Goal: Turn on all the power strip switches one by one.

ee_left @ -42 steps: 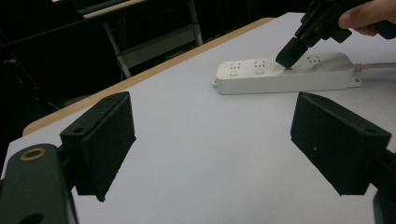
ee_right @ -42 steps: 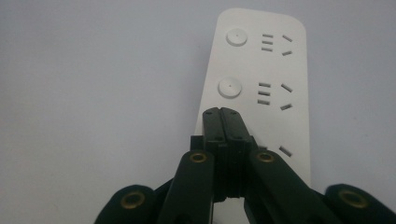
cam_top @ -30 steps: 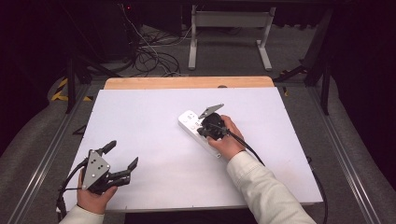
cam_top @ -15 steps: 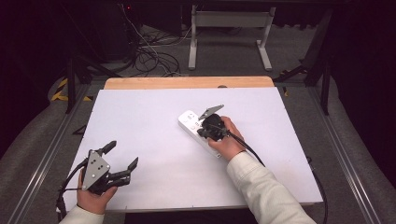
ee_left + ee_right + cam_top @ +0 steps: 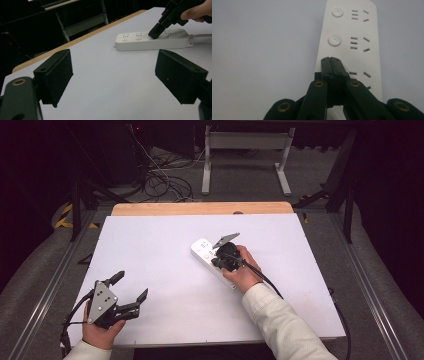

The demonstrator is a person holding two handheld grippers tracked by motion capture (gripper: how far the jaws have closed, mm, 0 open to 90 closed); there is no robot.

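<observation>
Right gripper (image 5: 331,60) jaws together, tip on white power strip (image 5: 207,255) mid-frame; left gripper (image 5: 131,289) jaws apart, lower left.

White power strip (image 5: 206,253) lies flat on the white bench (image 5: 160,255), right of centre, set diagonally. Its top faces up, showing round buttons, each beside a group of socket slots. A pale cable leaves its near end. Closed tip of the right hand-held gripper (image 5: 332,65) rests on its top face.
</observation>
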